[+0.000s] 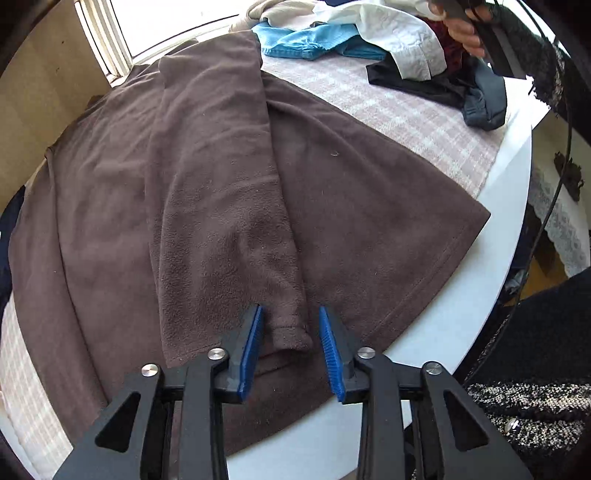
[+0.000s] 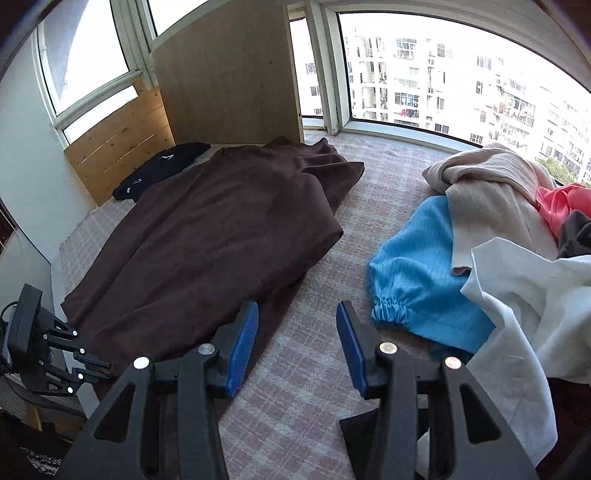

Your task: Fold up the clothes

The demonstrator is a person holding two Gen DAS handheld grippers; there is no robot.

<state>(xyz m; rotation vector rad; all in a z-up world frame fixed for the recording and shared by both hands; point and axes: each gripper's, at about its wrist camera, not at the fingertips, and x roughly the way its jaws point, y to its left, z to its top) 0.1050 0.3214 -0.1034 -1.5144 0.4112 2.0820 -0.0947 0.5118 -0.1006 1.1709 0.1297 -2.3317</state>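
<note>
Clearly soft, limp and thick brown fleece garment (image 1: 221, 192); best pinched at the sleeve cuff (image 1: 290, 334) low in the frame. Left gripper (image 1: 291, 347) jaws apart astride that cuff, not pinching; right gripper (image 2: 295, 343) jaws apart, empty.

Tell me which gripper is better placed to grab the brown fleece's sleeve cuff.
Left. The left gripper already straddles the sleeve cuff of the brown fleece, jaws open. The right gripper hangs over bare checked cloth beside it.

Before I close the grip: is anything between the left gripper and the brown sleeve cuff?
Nothing visible does. The sleeve cuff lies uncovered between the open jaws of the left gripper. The clothes pile sits apart, on the far side of the table.
</note>
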